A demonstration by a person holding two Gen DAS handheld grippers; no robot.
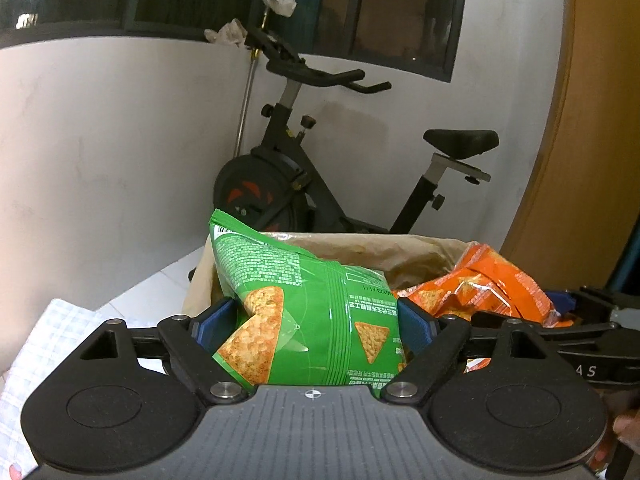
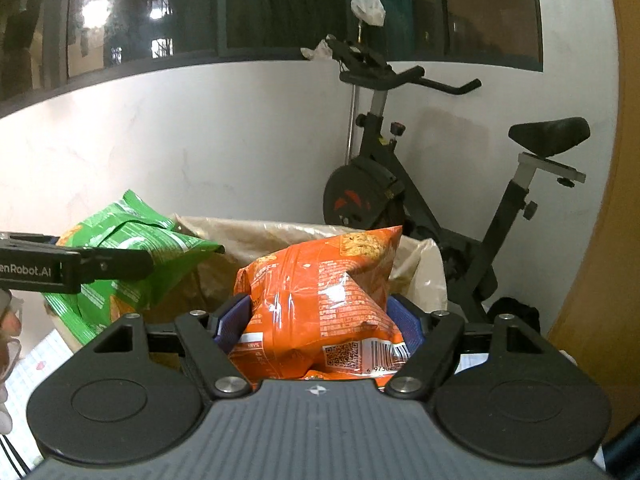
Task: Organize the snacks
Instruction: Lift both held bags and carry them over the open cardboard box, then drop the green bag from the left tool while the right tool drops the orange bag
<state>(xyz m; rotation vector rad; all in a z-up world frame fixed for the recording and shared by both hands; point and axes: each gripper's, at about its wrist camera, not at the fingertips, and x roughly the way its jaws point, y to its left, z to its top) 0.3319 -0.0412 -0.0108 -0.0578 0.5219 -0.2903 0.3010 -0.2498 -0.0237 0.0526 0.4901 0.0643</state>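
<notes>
- The left hand-held gripper (image 1: 314, 330) has its blue pads (image 1: 216, 326) pressed on both sides of a green chip bag (image 1: 304, 312), jaws set wide around the puffed pack.
- The right hand-held gripper (image 2: 316, 328) clamps an orange chip bag (image 2: 320, 292) the same way, with the jaws about half spread.
- Both bags are held up over a lined bin (image 1: 400, 252) whose crumpled liner rim shows behind them.
- Only the right wrist view shows the orange bag's barcode and QR code (image 2: 364, 354); only the left wrist view shows the tortilla-chip pictures on the green bag's face.
- On the side of the left tool, seen from the right wrist, white lettering reads "enRobot.AI" (image 2: 26, 271), its start cut off by the frame edge.
- The small print on both bags is too fine to read.
- An exercise bike (image 2: 432, 200) stands behind the bin against the white wall (image 2: 160, 140); the two bags hang side by side, near each other.
- A checked cloth (image 1: 52, 344) lies at the lower left, possibly on a table.
</notes>
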